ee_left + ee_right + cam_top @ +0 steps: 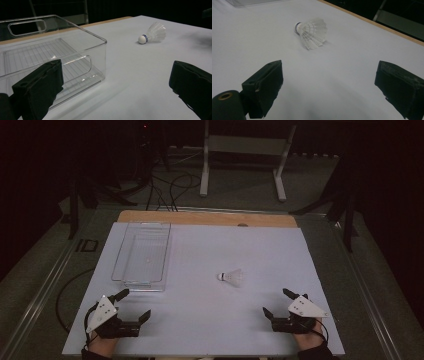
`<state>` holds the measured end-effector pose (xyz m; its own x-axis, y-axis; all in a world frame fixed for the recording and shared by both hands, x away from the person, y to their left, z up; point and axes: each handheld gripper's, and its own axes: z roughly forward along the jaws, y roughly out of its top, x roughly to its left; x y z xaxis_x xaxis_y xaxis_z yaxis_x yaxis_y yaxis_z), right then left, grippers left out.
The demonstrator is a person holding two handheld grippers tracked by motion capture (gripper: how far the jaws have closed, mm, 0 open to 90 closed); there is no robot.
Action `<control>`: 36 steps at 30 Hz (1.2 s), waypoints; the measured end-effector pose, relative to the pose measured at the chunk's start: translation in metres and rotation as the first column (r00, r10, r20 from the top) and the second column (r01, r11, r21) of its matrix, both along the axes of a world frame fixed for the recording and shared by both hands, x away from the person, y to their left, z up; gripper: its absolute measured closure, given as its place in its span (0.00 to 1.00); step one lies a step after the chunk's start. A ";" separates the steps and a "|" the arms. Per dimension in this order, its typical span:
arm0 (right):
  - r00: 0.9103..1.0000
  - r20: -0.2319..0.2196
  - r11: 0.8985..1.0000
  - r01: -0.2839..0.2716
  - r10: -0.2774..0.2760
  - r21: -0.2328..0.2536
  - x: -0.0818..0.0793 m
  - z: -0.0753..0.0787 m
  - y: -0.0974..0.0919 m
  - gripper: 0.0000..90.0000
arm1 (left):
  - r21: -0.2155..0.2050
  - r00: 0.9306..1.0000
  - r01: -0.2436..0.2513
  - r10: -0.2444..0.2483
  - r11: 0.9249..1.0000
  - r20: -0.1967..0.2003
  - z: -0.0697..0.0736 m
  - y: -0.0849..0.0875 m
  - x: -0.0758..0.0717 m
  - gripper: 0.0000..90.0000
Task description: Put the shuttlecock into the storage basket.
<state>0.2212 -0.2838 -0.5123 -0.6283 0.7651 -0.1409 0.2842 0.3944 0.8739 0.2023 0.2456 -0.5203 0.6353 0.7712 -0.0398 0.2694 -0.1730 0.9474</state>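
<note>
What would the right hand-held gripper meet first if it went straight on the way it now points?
Most likely the white feathered shuttlecock: it lies on its side on the white table ahead of the open right hand-held gripper, a little left of centre, with bare table between. Depth is hard to judge, so it might pass just beside it.

The left gripper [135, 305] was black, with two thick jaws that looked like dark blocks. Its pads [40, 87] were rough and a bit frayed at the edges. On top sat a grey plate with three corners [101, 312] and a few tiny dark dots (maybe screws). A thin black cable [62, 307] curled away from it. The right gripper [276, 302] looked the same, with its own grey plate [305, 306]. By one of its jaws was a round black knob with a gold ring [225, 96].
</note>
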 end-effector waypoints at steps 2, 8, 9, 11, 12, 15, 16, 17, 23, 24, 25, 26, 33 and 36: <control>1.000 0.002 1.000 -0.004 0.004 -0.003 -0.001 0.000 0.001 0.09 | -0.003 1.000 0.002 -0.002 1.000 -0.001 0.000 0.000 0.000 0.00; 1.000 0.017 1.000 -0.001 0.002 -0.010 -0.002 0.002 0.001 0.09 | -0.007 1.000 0.007 -0.007 1.000 0.004 0.001 0.000 0.000 0.00; 1.000 0.016 1.000 -0.003 0.004 -0.011 -0.002 0.002 0.002 0.09 | -0.007 1.000 0.009 -0.009 1.000 0.003 0.001 0.000 0.000 0.00; 1.000 0.020 1.000 -0.005 0.006 -0.017 -0.002 0.002 0.002 0.09 | -0.007 1.000 0.012 -0.012 1.000 0.005 0.001 0.000 -0.001 0.00; 1.000 0.020 1.000 -0.006 0.006 -0.012 -0.003 0.002 0.002 0.09 | -0.006 1.000 0.018 -0.018 1.000 0.010 0.001 0.000 0.000 0.00; 1.000 0.023 1.000 -0.006 0.006 -0.010 -0.002 0.003 0.003 0.09 | -0.007 1.000 0.024 -0.024 1.000 0.010 0.001 0.000 0.000 0.00; 1.000 0.023 1.000 -0.008 0.008 -0.009 -0.002 0.003 0.003 0.09 | -0.007 1.000 0.024 -0.024 1.000 0.010 0.001 0.000 0.000 0.00; 1.000 0.023 1.000 -0.009 0.009 -0.013 -0.002 0.003 0.004 0.09 | -0.013 1.000 0.029 -0.029 0.999 0.009 0.002 -0.001 0.000 0.00; 1.000 0.027 1.000 -0.009 0.009 -0.016 -0.003 0.004 0.004 0.09 | -0.012 0.998 0.057 -0.057 0.998 0.029 0.008 -0.006 -0.003 0.00; 1.000 0.027 1.000 -0.008 0.009 -0.017 -0.003 0.004 0.004 0.09 | -0.012 0.998 0.057 -0.057 0.998 0.029 0.008 -0.006 -0.003 0.00; 1.000 0.027 1.000 -0.009 0.010 -0.015 -0.003 0.004 0.005 0.09 | -0.008 0.997 0.063 -0.063 0.998 0.037 0.011 -0.008 -0.004 0.00; 1.000 0.027 1.000 -0.009 0.010 -0.015 -0.003 0.004 0.005 0.09 | -0.008 0.997 0.063 -0.063 0.998 0.037 0.011 -0.008 -0.004 0.00; 1.000 0.019 1.000 -0.008 0.009 -0.013 -0.003 0.003 0.004 0.09 | 0.020 0.995 0.078 -0.079 0.997 0.054 0.031 -0.013 -0.005 0.00; 1.000 0.015 1.000 -0.005 0.005 -0.009 -0.003 0.003 0.004 0.09 | 0.033 0.995 0.088 -0.090 0.996 0.053 0.037 -0.014 -0.005 0.00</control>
